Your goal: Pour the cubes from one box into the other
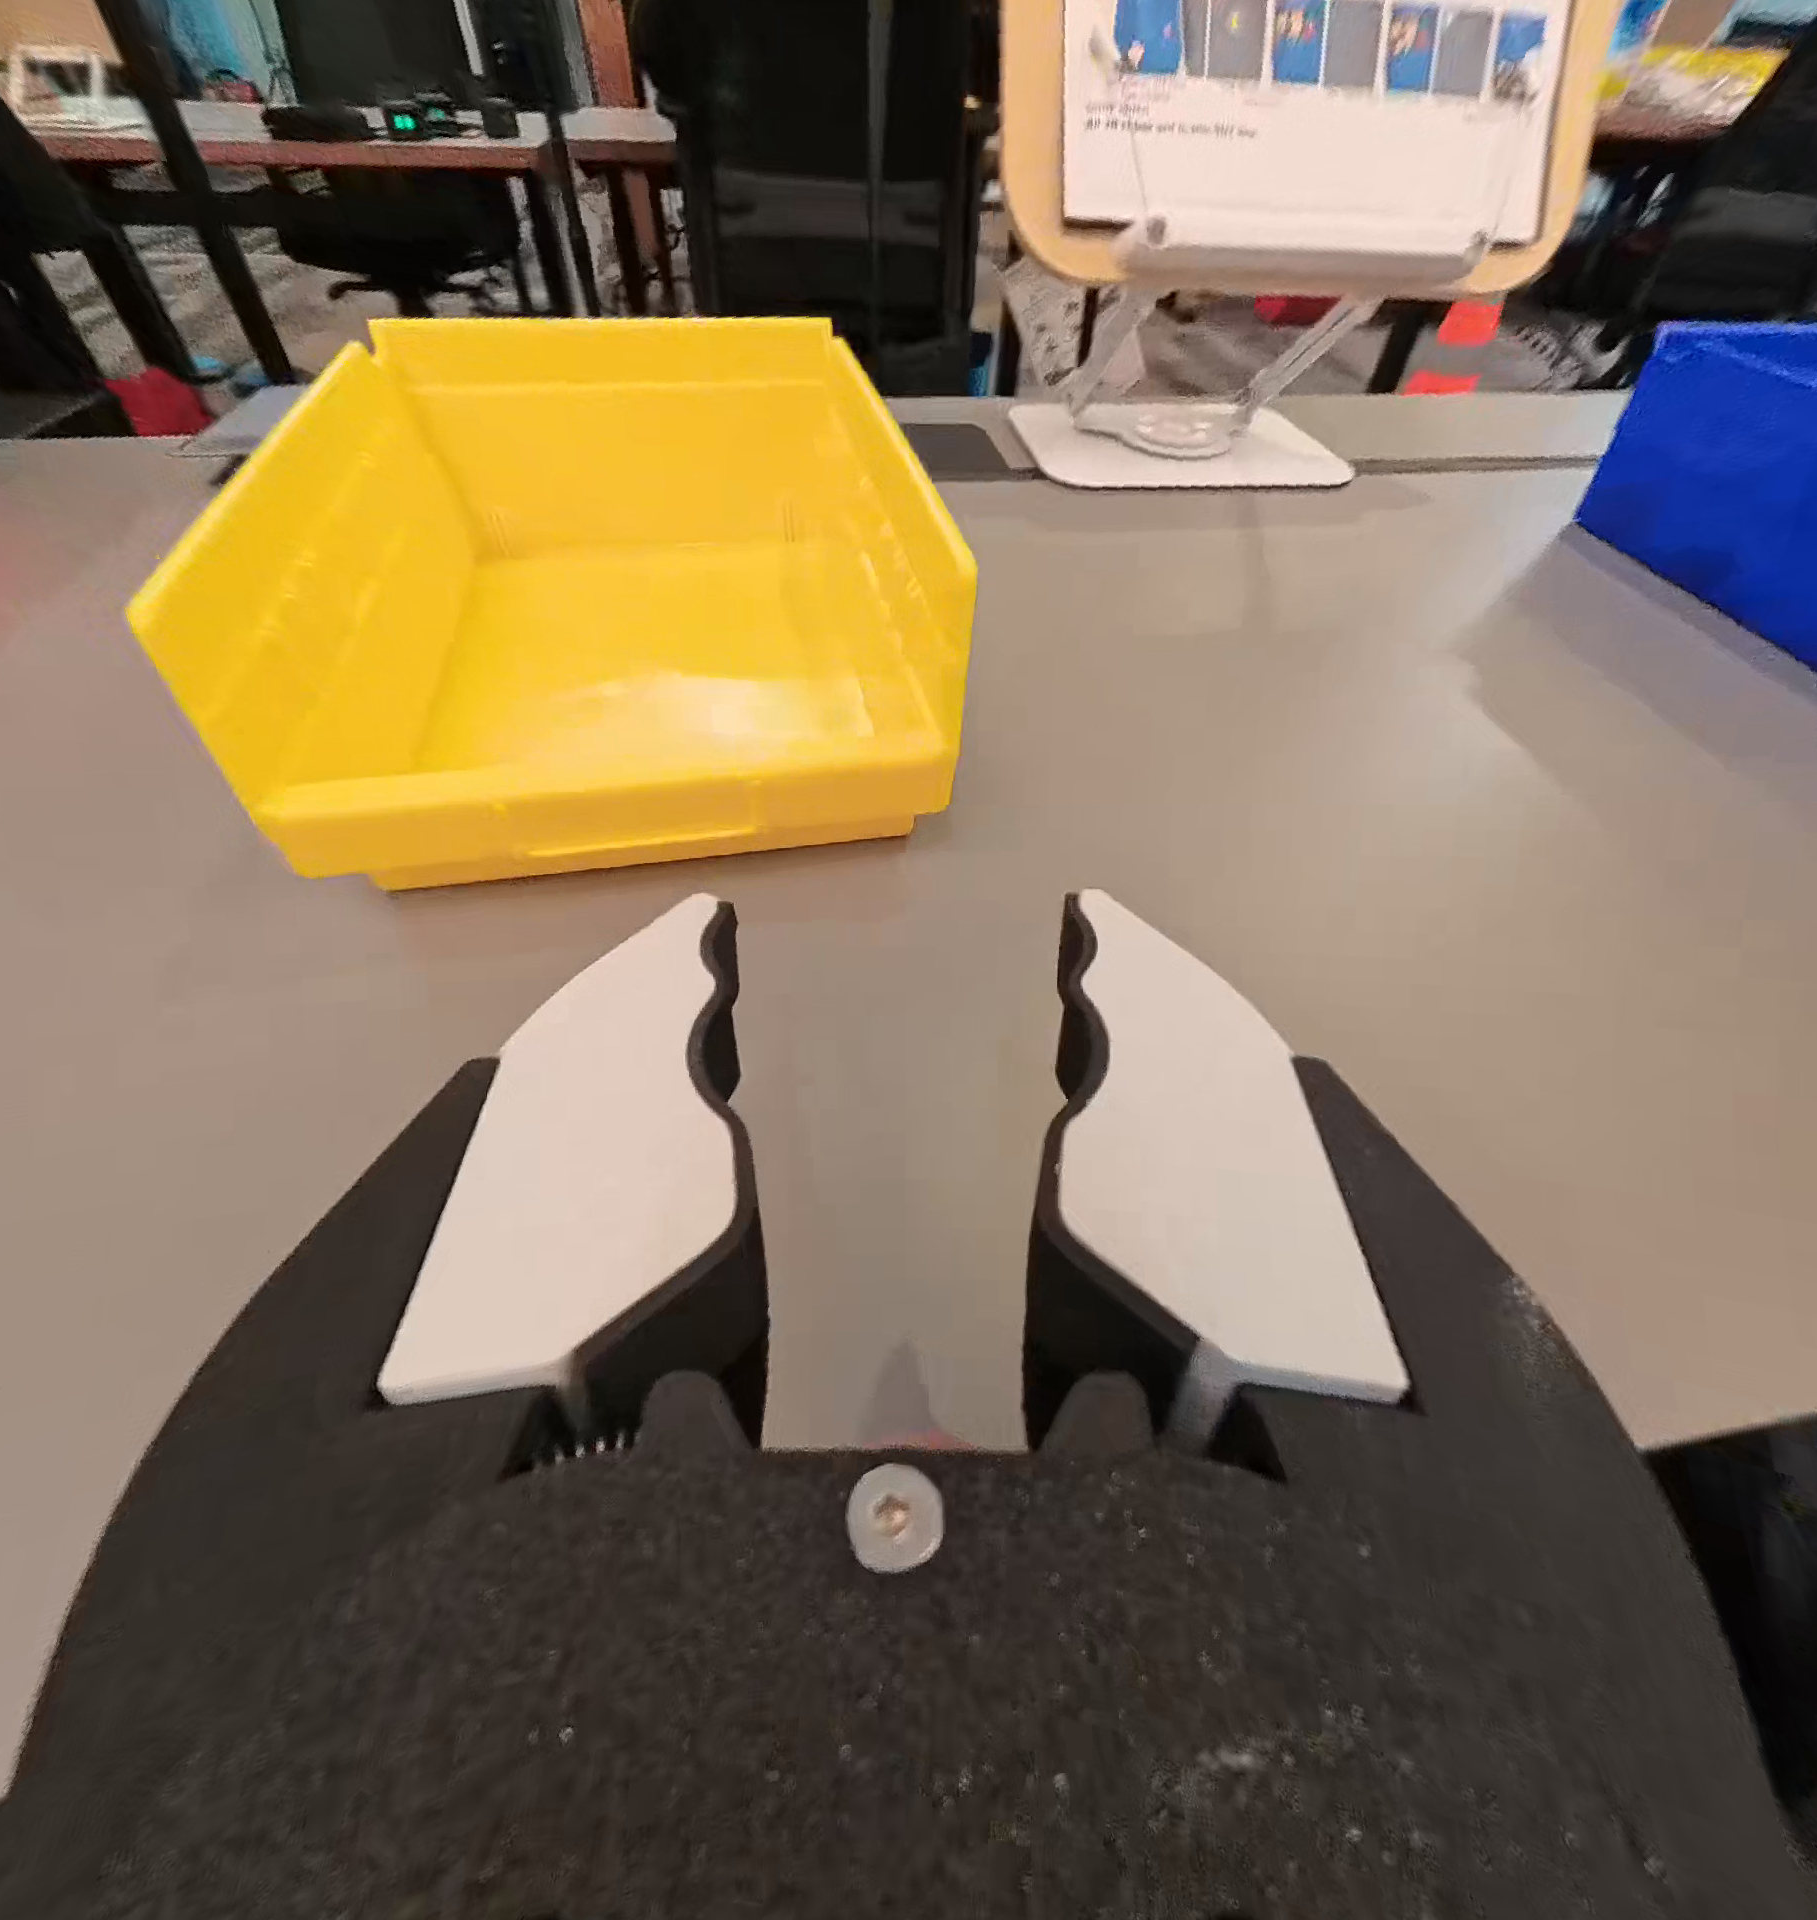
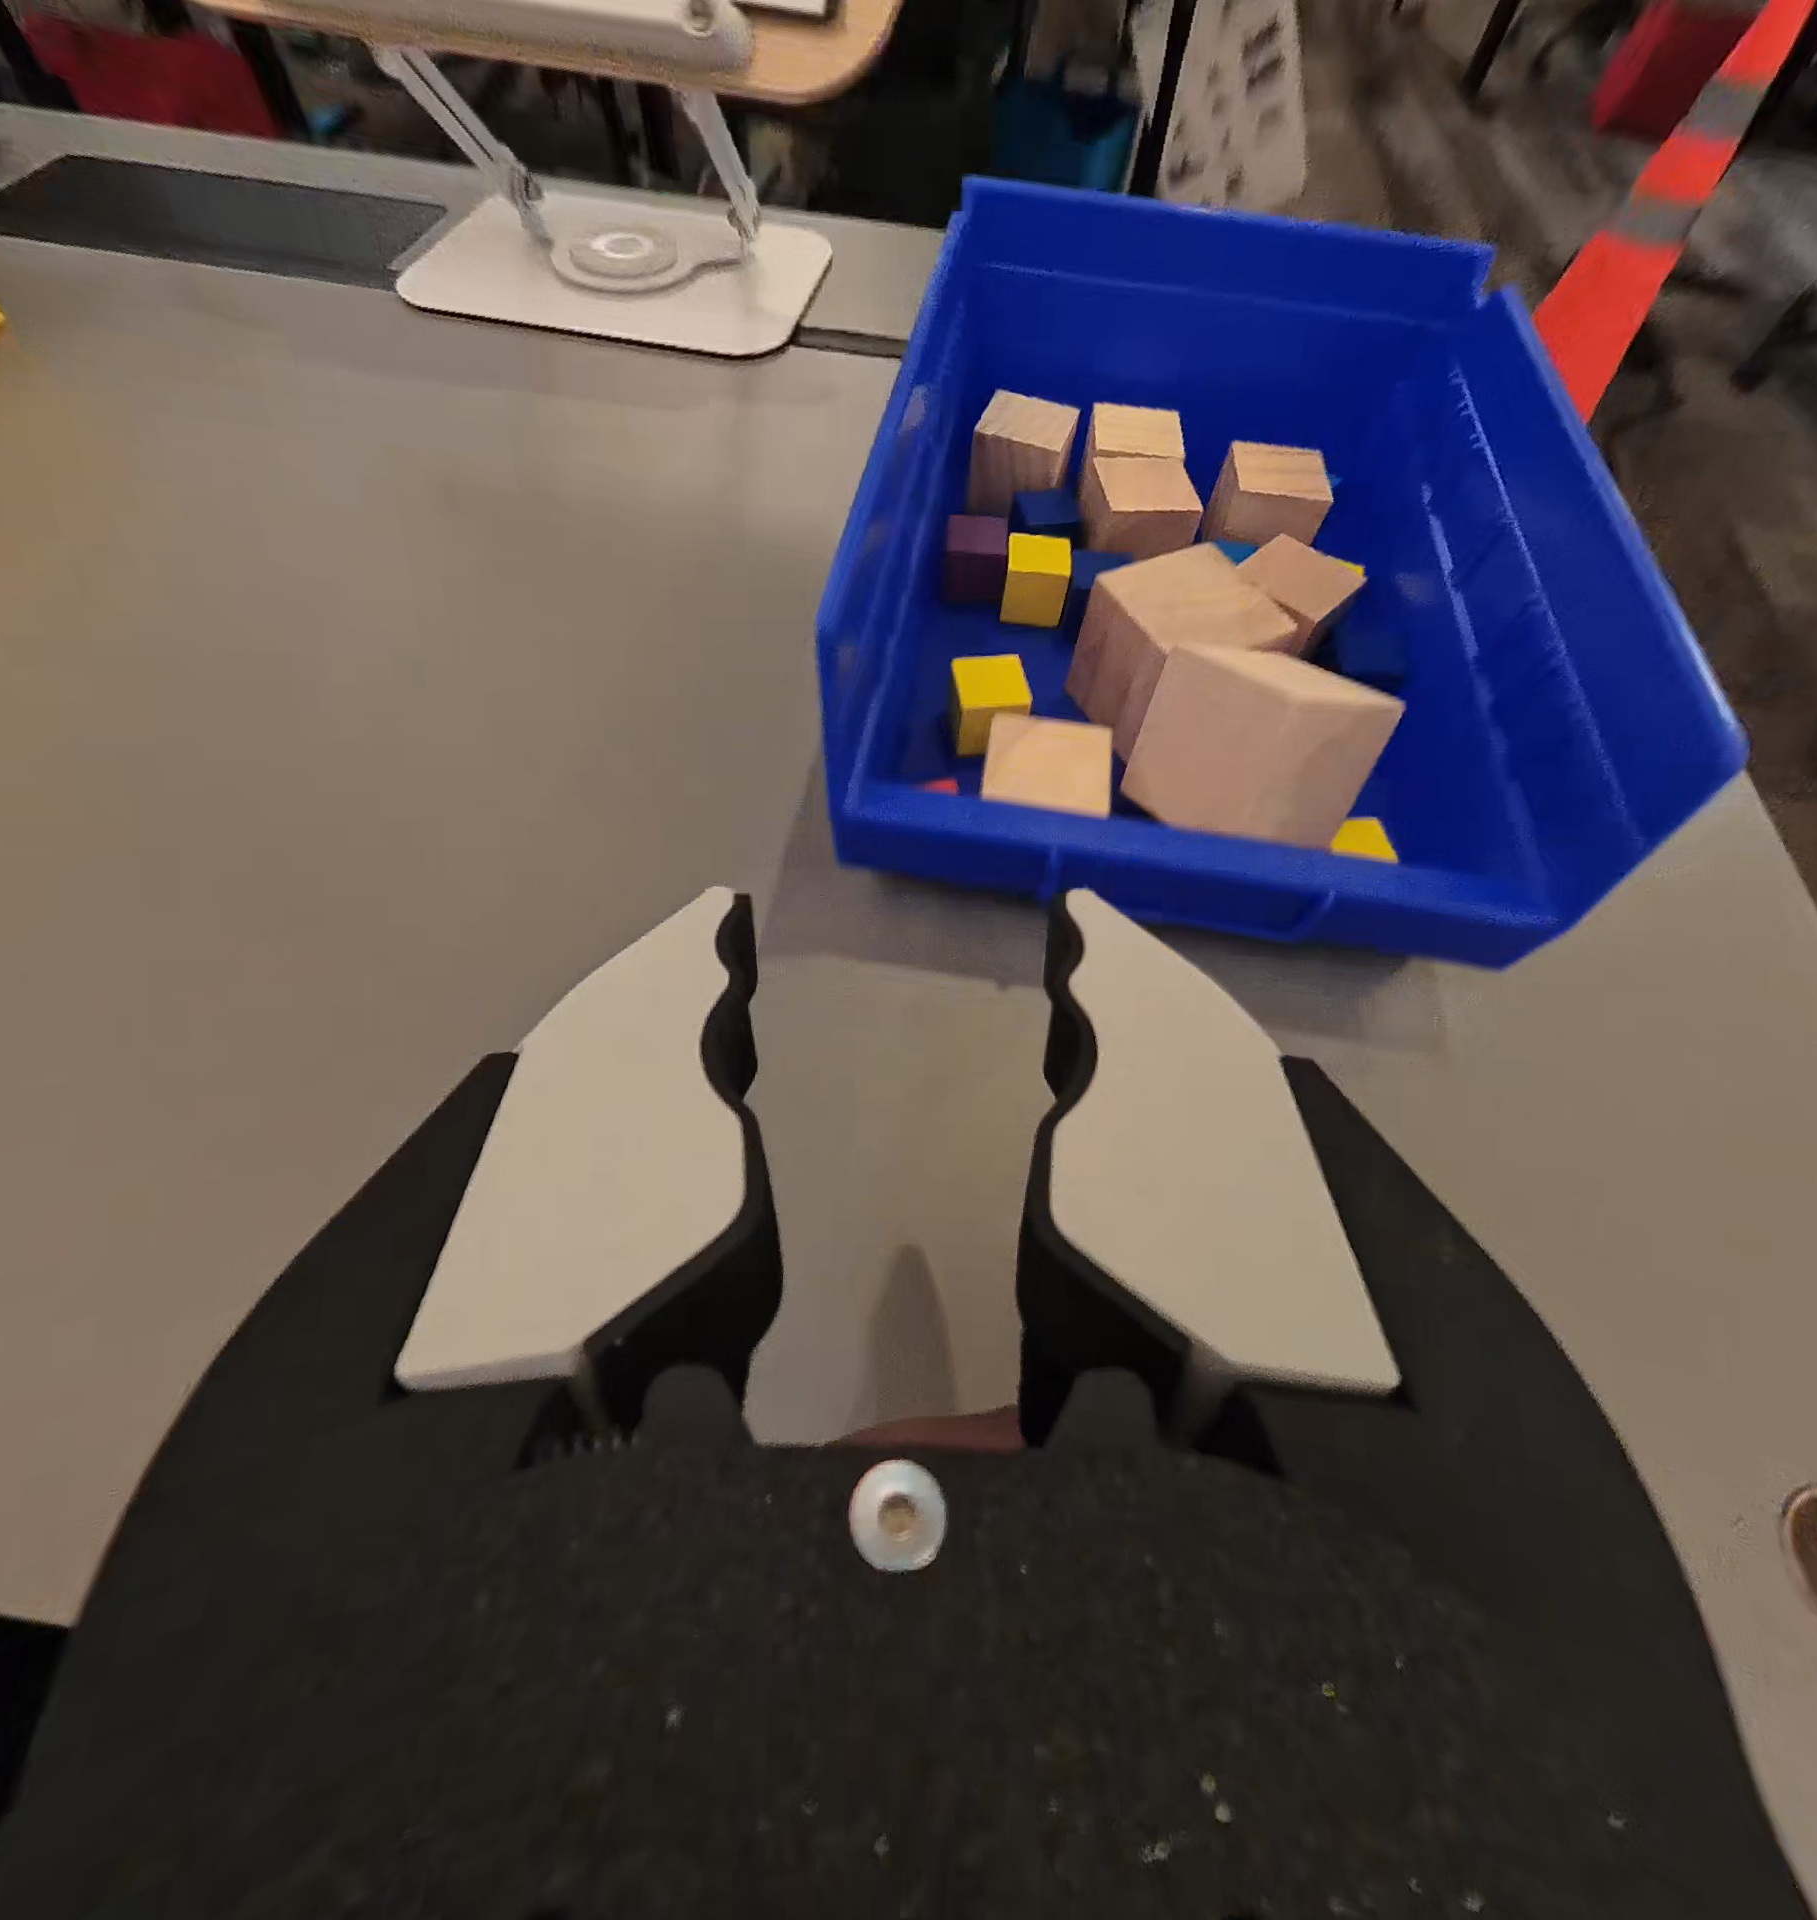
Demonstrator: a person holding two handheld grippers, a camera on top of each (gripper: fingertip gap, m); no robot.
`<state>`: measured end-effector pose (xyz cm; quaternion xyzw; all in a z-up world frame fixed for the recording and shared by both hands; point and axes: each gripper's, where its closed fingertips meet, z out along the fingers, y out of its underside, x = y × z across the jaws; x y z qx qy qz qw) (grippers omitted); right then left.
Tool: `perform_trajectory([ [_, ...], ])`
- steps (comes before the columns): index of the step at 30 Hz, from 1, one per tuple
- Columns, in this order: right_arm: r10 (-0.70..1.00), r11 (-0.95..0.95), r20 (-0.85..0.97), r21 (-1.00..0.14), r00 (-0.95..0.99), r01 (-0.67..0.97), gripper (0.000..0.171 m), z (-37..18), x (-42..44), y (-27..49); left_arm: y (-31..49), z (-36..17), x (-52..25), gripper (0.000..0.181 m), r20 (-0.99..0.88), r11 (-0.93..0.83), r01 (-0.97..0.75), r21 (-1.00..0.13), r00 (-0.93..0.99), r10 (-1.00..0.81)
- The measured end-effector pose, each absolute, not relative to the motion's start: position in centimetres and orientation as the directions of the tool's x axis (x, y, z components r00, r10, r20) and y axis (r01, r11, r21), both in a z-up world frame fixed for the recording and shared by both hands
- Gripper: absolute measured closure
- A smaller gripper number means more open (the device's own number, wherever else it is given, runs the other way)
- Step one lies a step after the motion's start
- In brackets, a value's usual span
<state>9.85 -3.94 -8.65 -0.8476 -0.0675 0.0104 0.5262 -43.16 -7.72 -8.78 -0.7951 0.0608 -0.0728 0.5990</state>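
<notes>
Yellow bin (image 1: 571, 623) on the left of the counter (image 1: 1247, 779), empty, low front toward the left tool (image 1: 899, 914), ready to receive. Blue bin (image 2: 1195, 883) on the right, full of wooden and coloured cubes (image 2: 1174, 623). Left tool and right tool (image 2: 899, 914) half open, holding nothing, short of their bins.

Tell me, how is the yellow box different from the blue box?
The yellow box is empty, while the blue box holds a heap of cubes, plain wood and coloured. The yellow one sits in front of the left gripper, the blue one ahead and right of the right gripper. Both are open-topped plastic bins with a low front lip, standing upright on the same grey table.
</notes>
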Motion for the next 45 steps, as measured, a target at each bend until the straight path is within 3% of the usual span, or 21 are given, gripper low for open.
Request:
perform_trajectory([
  [6, 0.067, -0.322, 0.109, -0.938, 0.992, 0.125, 0.118, -9.3, 11.3, -7.0, -7.4, -8.0, -45.1, 0.117, 0.126, -0.234, 0.086, -0.969, 0.979, -0.163],
  [11, 0.086, -0.381, -0.032, -0.924, 0.996, 0.003, 0.118, -11.4, 12.4, -7.0, -7.0, -9.5, -44.4, 0.113, 0.114, -0.311, 0.056, -0.949, 0.978, -0.172],
  [16, 0.051, -0.396, 0.112, -0.910, 0.992, 0.123, 0.116, -11.9, 14.0, -7.1, -7.0, -9.5, -44.4, 0.113, 0.081, -0.305, 0.027, -0.952, 0.982, -0.168],
  [23, 0.043, -0.390, 0.009, -0.920, 0.999, 0.025, 0.117, -11.7, 14.4, -7.1, -6.8, -9.6, -45.2, 0.106, 0.152, -0.317, 0.100, -0.943, 0.978, -0.144],
  [31, 0.041, -0.371, 0.044, -0.927, 0.998, 0.056, 0.118, -11.4, 14.7, -7.0, -6.7, -10.4, -44.1, 0.105, 0.093, -0.357, 0.027, -0.934, 0.981, -0.171],
  [37, 0.006, -0.364, -0.024, -0.931, 1.000, -0.020, 0.118, -11.3, 15.4, -6.9, -6.7, -10.0, -43.7, 0.110, -0.005, -0.287, -0.054, -0.957, 0.986, -0.169],
  [41, -0.078, -0.273, -0.181, -0.942, 0.980, -0.195, 0.119, -9.0, 17.0, -7.0, -6.0, -9.4, -37.9, 0.109, -0.027, -0.256, -0.112, -0.960, 0.949, -0.313],
  [45, -0.070, -0.261, -0.174, -0.947, 0.982, -0.186, 0.119, -9.1, 17.8, -6.9, -5.9, -8.2, -23.9, 0.110, -0.075, -0.184, -0.209, -0.960, 0.829, -0.554],
])
